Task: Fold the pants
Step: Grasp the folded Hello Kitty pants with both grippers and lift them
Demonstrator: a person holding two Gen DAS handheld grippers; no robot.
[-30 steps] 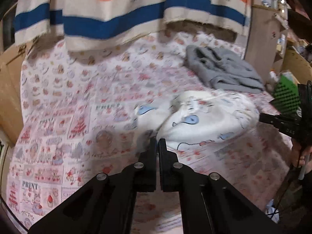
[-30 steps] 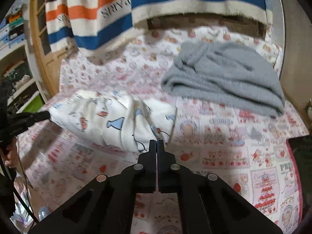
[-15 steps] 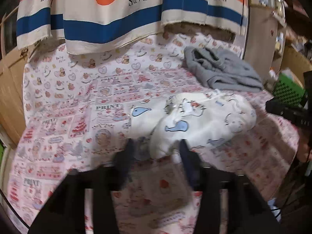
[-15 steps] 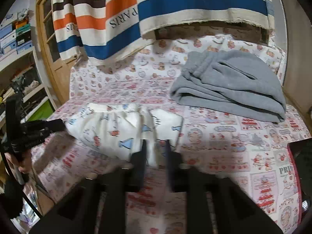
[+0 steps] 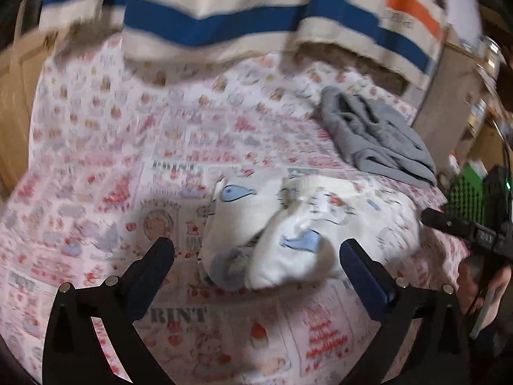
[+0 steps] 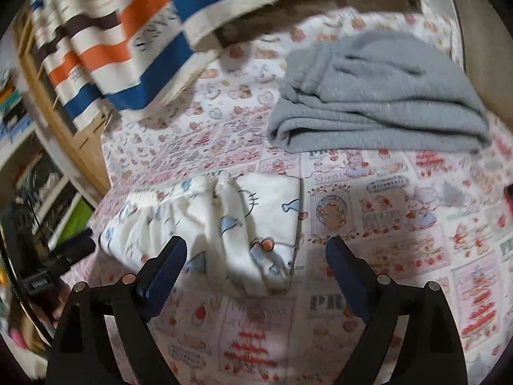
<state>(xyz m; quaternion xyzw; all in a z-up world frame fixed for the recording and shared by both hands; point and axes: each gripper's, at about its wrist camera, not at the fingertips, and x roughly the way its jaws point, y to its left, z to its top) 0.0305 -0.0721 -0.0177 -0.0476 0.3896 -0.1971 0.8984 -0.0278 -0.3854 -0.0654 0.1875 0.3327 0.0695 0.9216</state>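
1. In the left wrist view, the left gripper (image 5: pixel 256 256) has its fingers (image 5: pixel 154 263) spread wide and opening, reaching in from 7 and 5 o'clock; the near end of the pants shows between the tips, and neither pad presses on the cloth.
2. The pants (image 5: pixel 301 224), white with blue whale prints, lie folded in a soft bundle on the patterned sheet (image 5: pixel 96 176), just right of centre.
3. At 2 o'clock from the pants, well apart, lies a folded grey garment (image 5: pixel 375 138).
4. A striped cloth (image 5: pixel 224 16) in cream, blue and orange hangs across 12 o'clock.
5. At 3 o'clock the right gripper (image 5: pixel 461 227) enters, its black tip near the pants' right end, a hand (image 5: pixel 487 288) below it.
6. In the right wrist view, the right gripper (image 6: pixel 256 256) also has its fingers (image 6: pixel 166 263) wide and opening, gripping nothing; the pants (image 6: pixel 218 224) lie behind the tips, waistband toward 10 o'clock.
7. The grey garment (image 6: pixel 378 96) sits at 1 o'clock, the striped cloth (image 6: pixel 128 38) at 11 o'clock, and the sheet (image 6: pixel 400 224) fills the right.
8. The left gripper (image 6: pixel 70 253) shows at 9 o'clock, near the pants' left end.
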